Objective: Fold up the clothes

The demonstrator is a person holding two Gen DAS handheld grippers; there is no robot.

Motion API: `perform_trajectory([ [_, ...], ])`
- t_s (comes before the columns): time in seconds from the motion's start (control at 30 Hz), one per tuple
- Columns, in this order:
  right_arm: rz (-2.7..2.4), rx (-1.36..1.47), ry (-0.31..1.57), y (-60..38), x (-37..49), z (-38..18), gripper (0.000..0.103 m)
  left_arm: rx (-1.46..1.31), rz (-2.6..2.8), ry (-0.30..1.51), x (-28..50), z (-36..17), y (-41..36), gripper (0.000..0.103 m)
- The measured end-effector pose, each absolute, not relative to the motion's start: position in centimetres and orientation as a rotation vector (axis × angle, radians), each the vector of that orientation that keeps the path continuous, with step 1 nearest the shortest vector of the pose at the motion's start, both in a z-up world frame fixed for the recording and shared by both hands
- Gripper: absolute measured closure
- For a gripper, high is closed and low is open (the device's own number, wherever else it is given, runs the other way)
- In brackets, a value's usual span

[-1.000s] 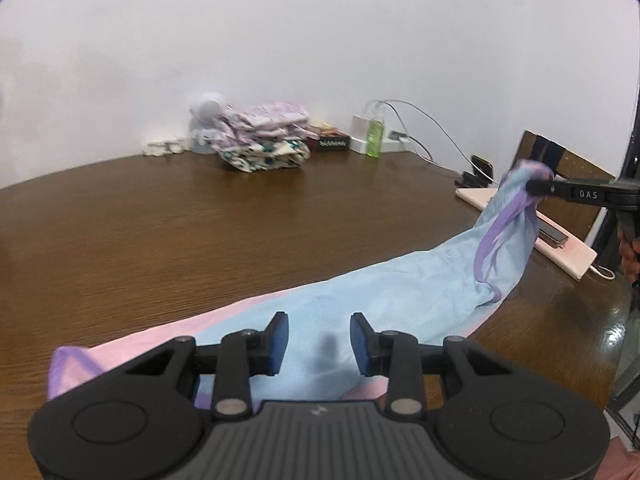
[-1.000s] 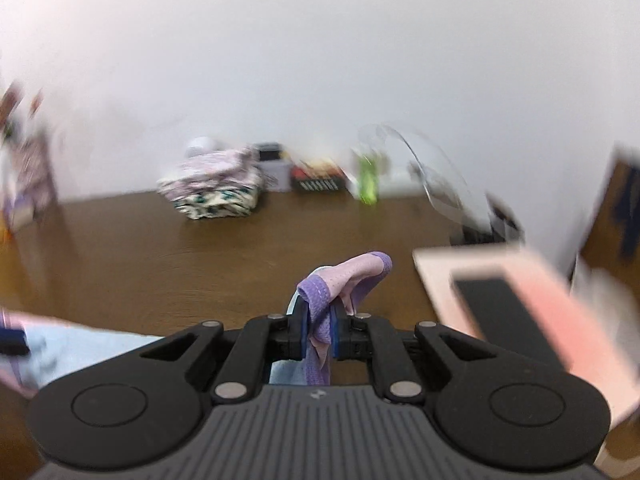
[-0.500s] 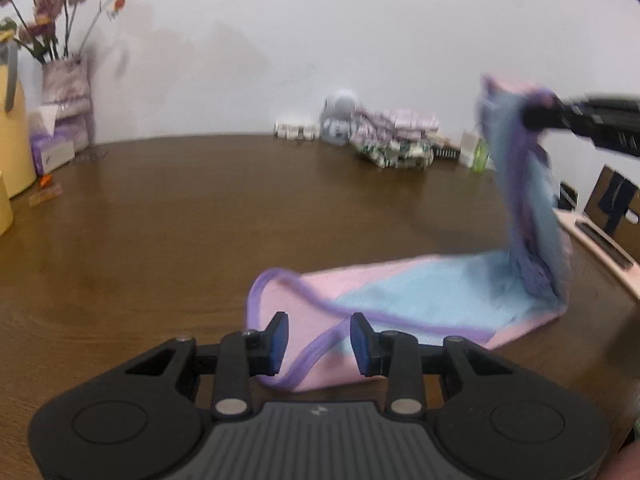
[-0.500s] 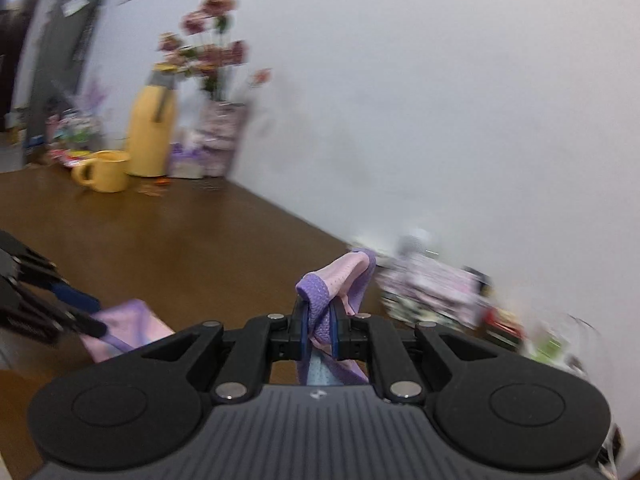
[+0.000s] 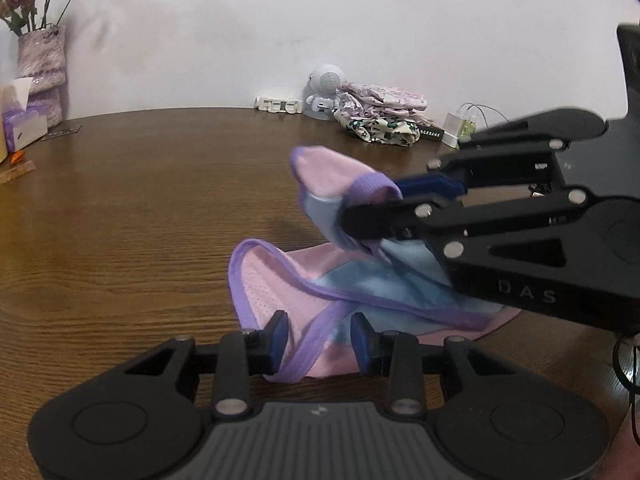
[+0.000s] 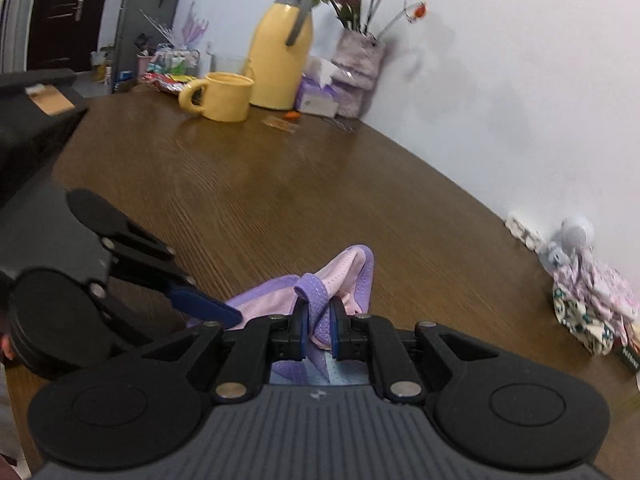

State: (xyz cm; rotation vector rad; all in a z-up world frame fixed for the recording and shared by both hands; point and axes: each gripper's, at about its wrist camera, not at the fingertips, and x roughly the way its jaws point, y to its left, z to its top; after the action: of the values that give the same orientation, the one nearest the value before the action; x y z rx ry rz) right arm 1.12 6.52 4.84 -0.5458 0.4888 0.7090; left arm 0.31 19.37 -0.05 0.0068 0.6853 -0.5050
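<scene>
A pink and light-blue garment point(image 5: 276, 280) with purple trim lies on the brown wooden table point(image 5: 140, 200). My right gripper point(image 5: 372, 204) reaches in from the right, shut on the garment's far end, which hangs folded back above the rest of the cloth. In the right wrist view that gripper point(image 6: 320, 320) pinches the purple trim of the garment point(image 6: 348, 276). My left gripper point(image 5: 320, 338) sits low over the near end, jaws apart, with a strip of purple trim running between them untouched. It shows at the left as the left gripper point(image 6: 208, 300) in the right wrist view.
A pile of folded patterned clothes point(image 5: 380, 120) lies by the wall beside a small white figurine point(image 5: 324, 92) and a charger point(image 5: 452, 134). A yellow mug point(image 6: 224, 96), yellow flask point(image 6: 280, 48), flower vase point(image 6: 360, 64) and tissue box point(image 5: 20, 132) stand at the table's far left.
My right gripper has carried the garment's end from the far right across to the left and down, doubling the cloth over itself. My left gripper shifted to the garment's left end.
</scene>
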Motion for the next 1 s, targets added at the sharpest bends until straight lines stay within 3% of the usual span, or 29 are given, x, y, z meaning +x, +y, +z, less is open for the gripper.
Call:
perform_trajectory([
  [0.2,0.77,-0.576,0.518,7.2,1.4,3.8,0.094,-0.025,-0.44,0.618,-1.9,1.6,22.3,0.057],
  [0.47,0.904,-0.558,0.555,7.9,1.1,1.9,0.092,-0.083,-0.295,0.588,-3.9,2.8,26.6,0.05],
  [0.5,0.926,-0.551,0.565,7.9,1.0,1.7,0.086,-0.092,-0.288,0.589,-3.7,2.8,26.9,0.049],
  [0.57,0.977,-0.504,0.594,7.6,1.1,1.8,0.063,-0.112,-0.275,0.586,-3.6,2.8,27.2,0.048],
  [0.6,0.996,-0.463,0.609,7.2,1.1,2.0,0.057,-0.124,-0.264,0.58,-3.5,2.8,27.4,0.048],
  [0.63,1.012,-0.418,0.618,6.6,1.1,2.6,0.057,-0.137,-0.254,0.572,-3.6,2.9,27.7,0.047],
  [0.87,0.899,-0.146,0.582,-1.8,2.5,6.5,0.055,-0.162,-0.331,0.516,-3.1,3.9,25.8,0.05],
  [1.0,0.721,-0.13,0.617,-5.7,3.9,5.5,0.058,-0.099,-0.443,0.528,-1.9,3.9,21.7,0.065],
])
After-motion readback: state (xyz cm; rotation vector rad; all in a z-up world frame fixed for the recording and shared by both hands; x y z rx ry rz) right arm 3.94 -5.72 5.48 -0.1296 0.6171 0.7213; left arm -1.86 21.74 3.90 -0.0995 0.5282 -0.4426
